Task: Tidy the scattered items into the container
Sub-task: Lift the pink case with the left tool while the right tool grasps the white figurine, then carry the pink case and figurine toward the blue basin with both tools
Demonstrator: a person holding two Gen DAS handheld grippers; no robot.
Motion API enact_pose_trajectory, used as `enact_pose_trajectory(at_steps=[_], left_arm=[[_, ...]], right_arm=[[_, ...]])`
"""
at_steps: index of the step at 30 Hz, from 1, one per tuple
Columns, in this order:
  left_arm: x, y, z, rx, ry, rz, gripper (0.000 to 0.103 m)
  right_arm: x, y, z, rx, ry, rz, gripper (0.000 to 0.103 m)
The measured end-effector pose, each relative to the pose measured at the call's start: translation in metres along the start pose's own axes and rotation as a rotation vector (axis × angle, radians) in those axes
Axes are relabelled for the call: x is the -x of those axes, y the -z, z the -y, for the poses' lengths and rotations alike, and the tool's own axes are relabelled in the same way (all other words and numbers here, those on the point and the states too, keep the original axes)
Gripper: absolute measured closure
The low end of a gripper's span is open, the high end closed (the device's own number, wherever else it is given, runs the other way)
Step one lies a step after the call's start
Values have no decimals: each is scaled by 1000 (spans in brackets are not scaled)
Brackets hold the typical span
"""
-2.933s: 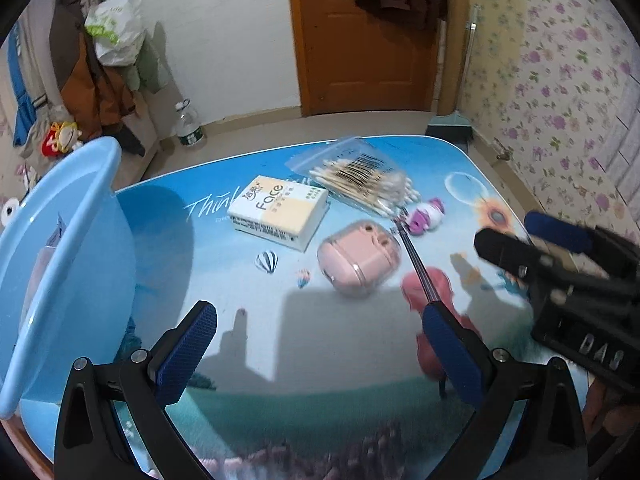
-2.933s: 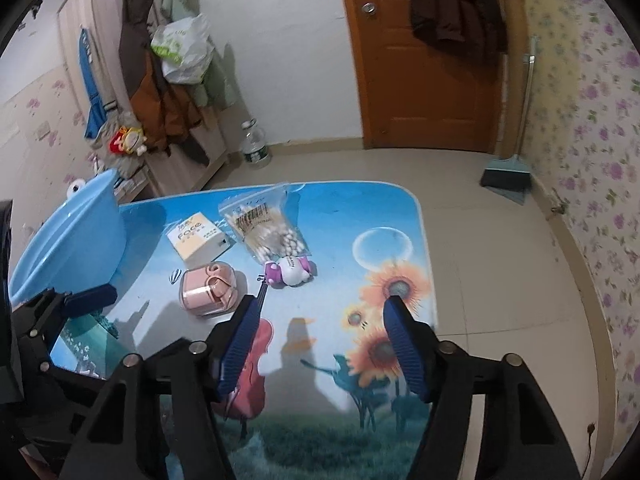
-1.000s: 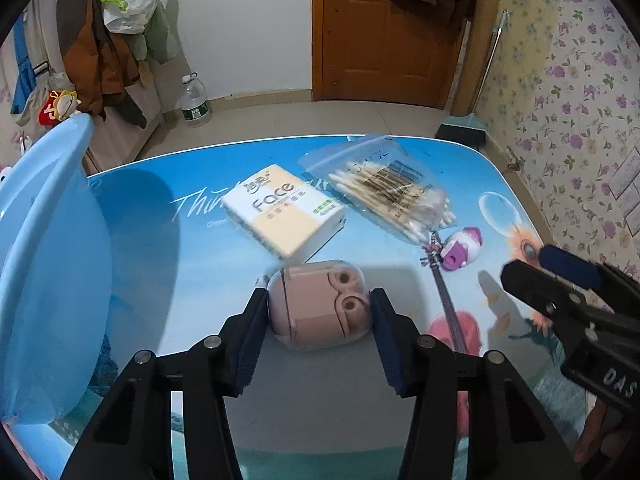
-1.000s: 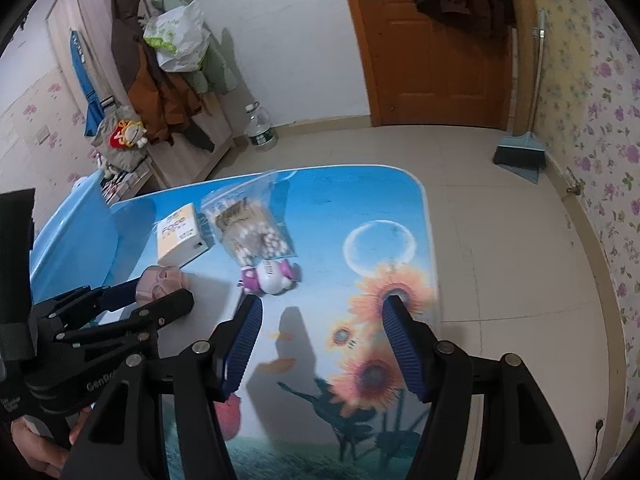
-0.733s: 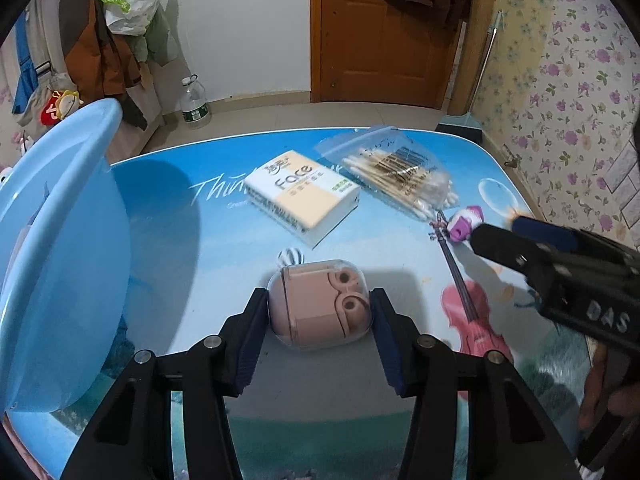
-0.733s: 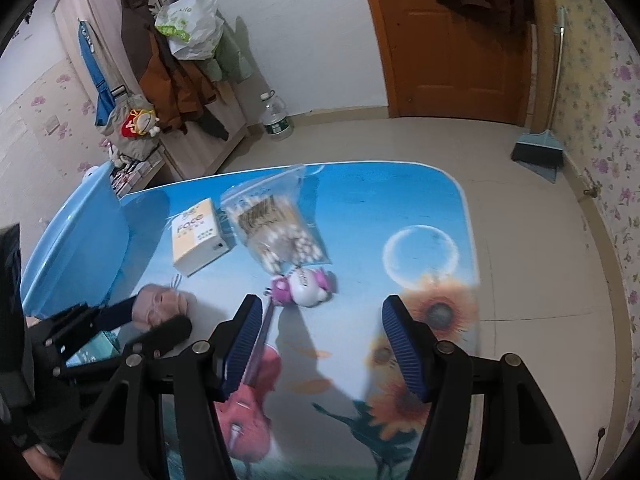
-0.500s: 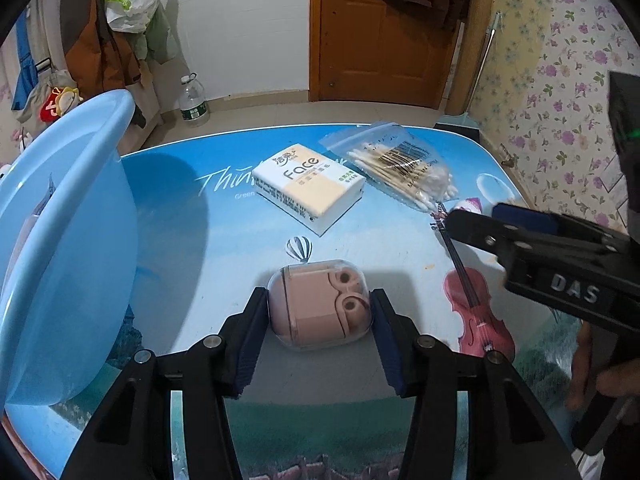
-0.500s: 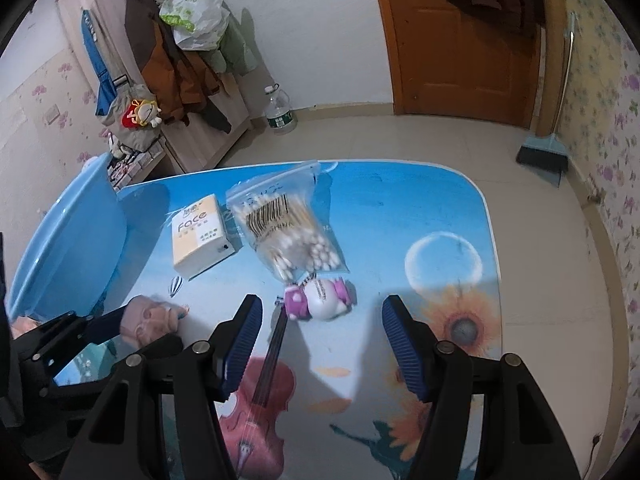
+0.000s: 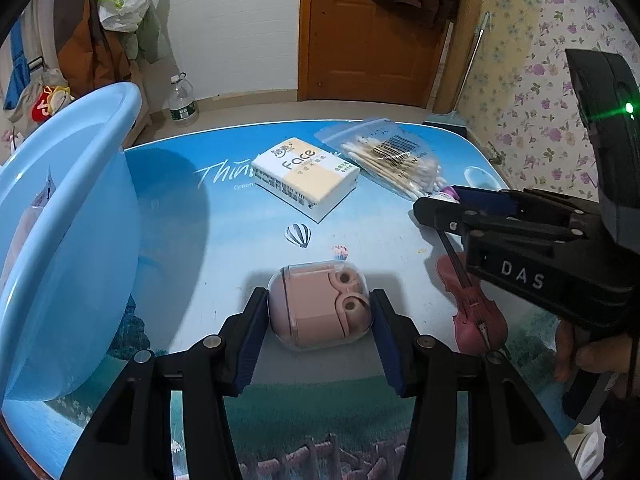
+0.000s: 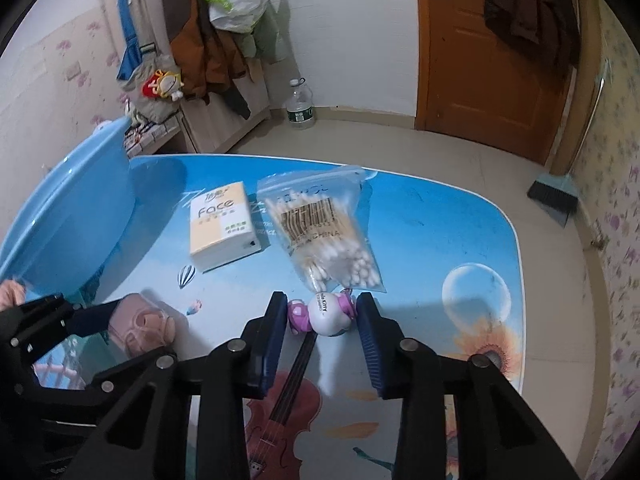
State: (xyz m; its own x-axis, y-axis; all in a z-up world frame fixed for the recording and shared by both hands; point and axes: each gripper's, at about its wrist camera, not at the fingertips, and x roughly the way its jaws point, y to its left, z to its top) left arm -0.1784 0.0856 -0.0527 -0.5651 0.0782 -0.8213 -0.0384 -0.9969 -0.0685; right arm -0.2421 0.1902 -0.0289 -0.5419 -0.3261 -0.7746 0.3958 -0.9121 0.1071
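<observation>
My left gripper (image 9: 319, 312) is shut on a pink earbud case (image 9: 318, 304) and holds it above the table, right of the blue basin (image 9: 68, 220). My right gripper (image 10: 322, 320) has its jaws around a small white and purple Hello Kitty toy (image 10: 325, 313) on the table; both pads sit close to the toy's sides, and I cannot tell if they press it. The right gripper also shows in the left wrist view (image 9: 444, 204). A tissue pack (image 9: 306, 178) and a bag of cotton swabs (image 9: 394, 160) lie at the table's far side.
The table (image 10: 440, 232) has a printed blue cover with a violin picture (image 9: 476, 308). The basin stands at the table's left edge (image 10: 68, 208). A water bottle (image 10: 300, 106) and a broom (image 10: 554, 194) are on the floor beyond.
My left gripper closed on the earbud case and carried it back and left toward the basin. My right gripper moved forward and narrowed its jaws around the Hello Kitty toy.
</observation>
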Motion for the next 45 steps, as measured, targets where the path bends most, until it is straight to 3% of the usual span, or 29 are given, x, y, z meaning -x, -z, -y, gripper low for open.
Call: enact_pose_trajectory(at_steps=[5, 10, 23, 36, 41, 45], left_arm=[[5, 4, -2, 1, 21, -11, 55], [17, 9, 0, -8, 35, -3, 55], [103, 14, 1, -44, 43, 159, 54], [192, 42, -35, -17, 17, 304, 54], [209, 59, -57, 8, -11, 324, 54], [211, 65, -73, 30, -28, 313, 54]], right_arm=[[4, 7, -8, -1, 11, 6, 66], [32, 10, -16, -21, 14, 91, 66], [129, 2, -43, -41, 74, 262, 66], [220, 24, -110, -91, 87, 387, 66], [241, 45, -135, -214, 57, 445, 66], [243, 51, -151, -212, 54, 434, 66]])
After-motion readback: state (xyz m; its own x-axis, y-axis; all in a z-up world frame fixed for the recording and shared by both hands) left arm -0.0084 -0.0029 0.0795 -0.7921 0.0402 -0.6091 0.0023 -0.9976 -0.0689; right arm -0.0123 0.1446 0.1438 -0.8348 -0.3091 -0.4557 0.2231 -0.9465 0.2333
